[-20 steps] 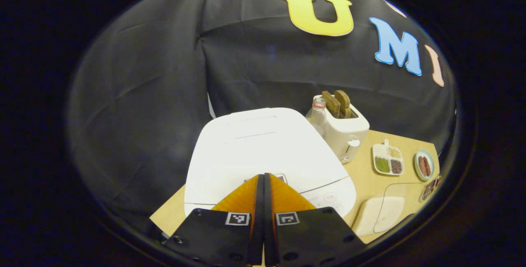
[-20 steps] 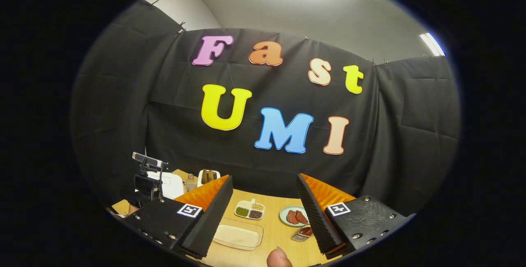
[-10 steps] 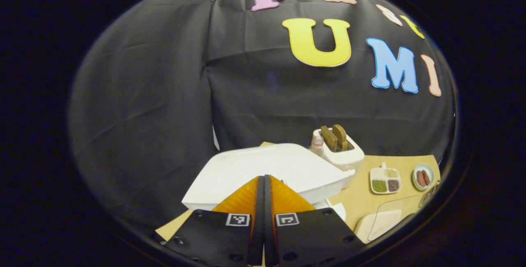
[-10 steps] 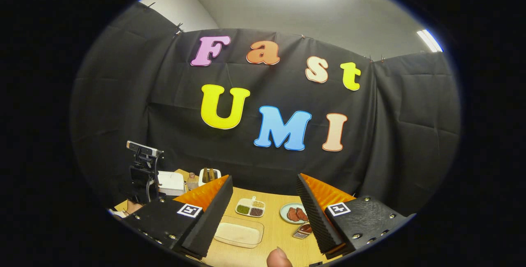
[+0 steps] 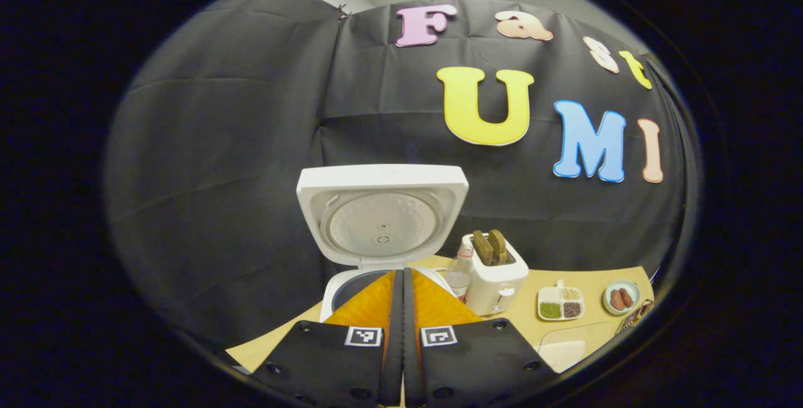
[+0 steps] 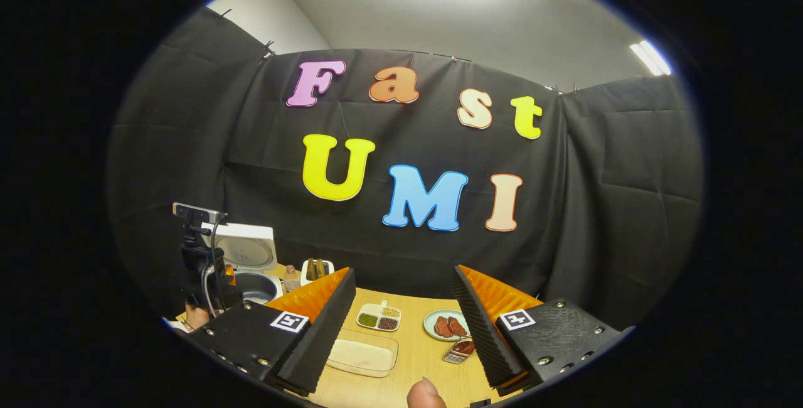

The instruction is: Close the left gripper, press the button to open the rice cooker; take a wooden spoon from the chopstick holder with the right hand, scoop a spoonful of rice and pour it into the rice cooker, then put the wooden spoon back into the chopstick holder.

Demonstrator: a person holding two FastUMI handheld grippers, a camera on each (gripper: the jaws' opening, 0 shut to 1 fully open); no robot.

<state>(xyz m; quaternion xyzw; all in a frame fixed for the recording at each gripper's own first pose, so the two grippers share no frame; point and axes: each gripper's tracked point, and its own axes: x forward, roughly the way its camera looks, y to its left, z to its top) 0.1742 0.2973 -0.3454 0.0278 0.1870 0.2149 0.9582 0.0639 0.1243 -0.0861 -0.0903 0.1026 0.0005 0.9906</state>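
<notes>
White glossy plastic rice cooker (image 5: 382, 232) sits at the wooden table's (image 5: 521, 326) back-left with its rounded lid upright, dimpled inner plate showing. Left gripper (image 5: 402, 282) has orange ribbed fingers pressed together, holding nothing. Right gripper (image 6: 404, 307) is spread wide, empty, above a clear tray of rice (image 6: 364, 356).

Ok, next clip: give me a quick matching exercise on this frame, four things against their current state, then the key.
Things:
1. rice cooker lid
2. left gripper
3. right gripper
4. toaster

States:
A. fingers spread apart, nothing between them
B. swung up, standing open
C. two brown slices sticking out of the top
D. fingers pressed together

Pairs: 1-B, 2-D, 3-A, 4-C
</notes>
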